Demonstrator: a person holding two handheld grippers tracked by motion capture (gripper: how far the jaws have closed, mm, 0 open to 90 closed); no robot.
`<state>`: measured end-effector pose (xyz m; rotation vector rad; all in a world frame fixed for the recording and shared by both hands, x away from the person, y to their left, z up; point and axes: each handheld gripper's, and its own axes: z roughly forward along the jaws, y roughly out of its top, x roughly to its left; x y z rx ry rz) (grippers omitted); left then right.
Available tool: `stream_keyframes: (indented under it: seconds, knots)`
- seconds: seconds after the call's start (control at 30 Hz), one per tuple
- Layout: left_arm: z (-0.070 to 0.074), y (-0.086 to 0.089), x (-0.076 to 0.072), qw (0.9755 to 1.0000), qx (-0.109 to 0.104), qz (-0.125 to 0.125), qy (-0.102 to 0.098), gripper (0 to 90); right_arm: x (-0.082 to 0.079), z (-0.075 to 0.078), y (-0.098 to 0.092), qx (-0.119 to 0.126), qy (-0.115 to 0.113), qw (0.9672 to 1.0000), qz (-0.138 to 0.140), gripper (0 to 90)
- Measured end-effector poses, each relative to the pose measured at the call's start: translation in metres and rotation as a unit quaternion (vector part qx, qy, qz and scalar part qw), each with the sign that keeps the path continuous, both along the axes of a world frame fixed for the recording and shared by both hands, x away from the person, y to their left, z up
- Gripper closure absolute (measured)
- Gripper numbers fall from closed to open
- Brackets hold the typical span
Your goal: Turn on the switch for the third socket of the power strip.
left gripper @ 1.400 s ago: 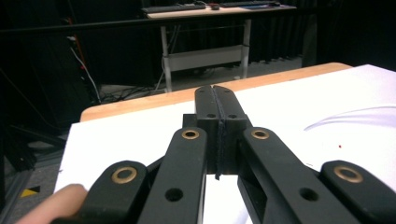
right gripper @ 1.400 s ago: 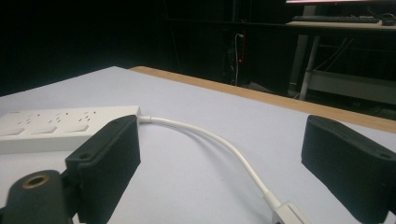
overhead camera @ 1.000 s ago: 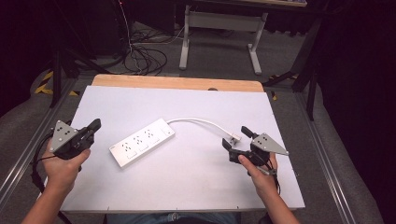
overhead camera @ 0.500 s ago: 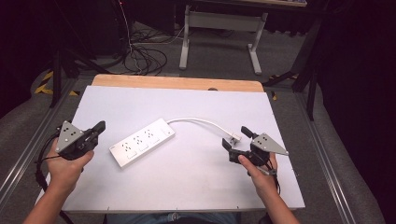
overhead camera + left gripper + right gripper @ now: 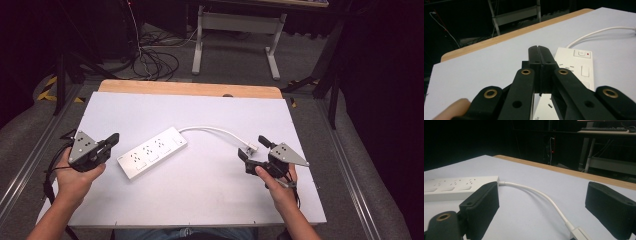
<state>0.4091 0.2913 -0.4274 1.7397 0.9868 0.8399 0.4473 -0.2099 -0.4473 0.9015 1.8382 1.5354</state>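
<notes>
I have a white power strip (image 5: 152, 152) lying flat and slantwise on the white table (image 5: 200, 200), left of the middle, with its switch end pointing up and to the right. A white cable (image 5: 215, 131) leaves that end, arcs across the table and ends in a white plug (image 5: 248, 150) resting on the surface. My left gripper (image 5: 111, 141) sits at the table's left edge in my left hand (image 5: 75, 175), tips aimed at the near end of the strip and just short of it; in the left gripper view the two black jaws are pressed together with nothing between them, and the strip (image 5: 576, 70) lies right behind them, its switch with a red dot at the far end. My right gripper (image 5: 252, 148) is held in my right hand (image 5: 277, 182) on the right side of the table, jaws spread wide, one either side of the plug and not touching it. In the right gripper view the plug (image 5: 579, 232) lies low between the two parted pads, and the cable (image 5: 536, 193) curves away to the strip (image 5: 456, 186) at left. A wooden edge (image 5: 190, 89) runs along the table's far side.
</notes>
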Motion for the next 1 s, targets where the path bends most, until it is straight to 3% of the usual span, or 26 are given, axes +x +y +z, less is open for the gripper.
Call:
stream_keyframes:
  seconds: [0.43, 0.73, 1.0]
  knots:
    - [-0.008, -0.009, 0.006, 0.9984, 0.026, -0.036, 0.035, 89.8, 0.0, 0.0, 0.0, 0.004, 0.001, 1.0, -0.001, 12.2]
    - [-0.011, -0.011, 0.008, 0.9971, 0.034, -0.049, 0.046, 89.8, 0.0, 0.0, 0.001, 0.0, 0.0, 1.0, 0.0, 12.3]
    - [-0.015, -0.018, 0.01, 0.9939, 0.051, -0.073, 0.066, 89.8, 0.0, 0.0, 0.001, -0.001, -0.001, 1.0, 0.0, 12.3]
